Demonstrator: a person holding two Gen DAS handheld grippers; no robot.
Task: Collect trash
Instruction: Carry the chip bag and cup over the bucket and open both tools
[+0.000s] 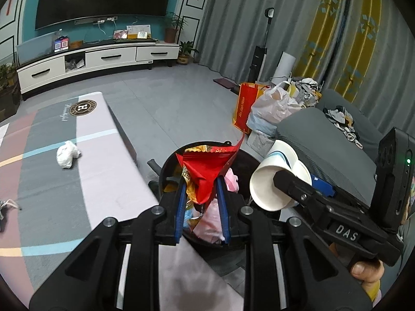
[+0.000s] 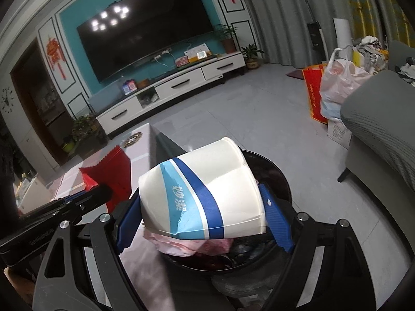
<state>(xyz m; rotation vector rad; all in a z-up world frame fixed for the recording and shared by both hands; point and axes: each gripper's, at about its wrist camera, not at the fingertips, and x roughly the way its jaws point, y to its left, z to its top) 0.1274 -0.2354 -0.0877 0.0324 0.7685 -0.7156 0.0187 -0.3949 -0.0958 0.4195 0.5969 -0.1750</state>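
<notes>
The red snack wrapper point(image 1: 205, 173) hangs above the black trash bin point(image 1: 166, 173), pinched in the left gripper point(image 1: 199, 189) jaws. Beside it the right gripper point(image 2: 205, 207) jaws clasp a white paper cup point(image 2: 202, 189) over the bin. A crumpled tissue point(image 1: 68, 154) lies on the tabletop point(image 1: 103, 155).

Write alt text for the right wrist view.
The right gripper holds a crumpled white paper cup with blue bands above a black trash bin already holding pink waste. To its left, the left gripper holds a red wrapper; a TV wall lies beyond.
</notes>
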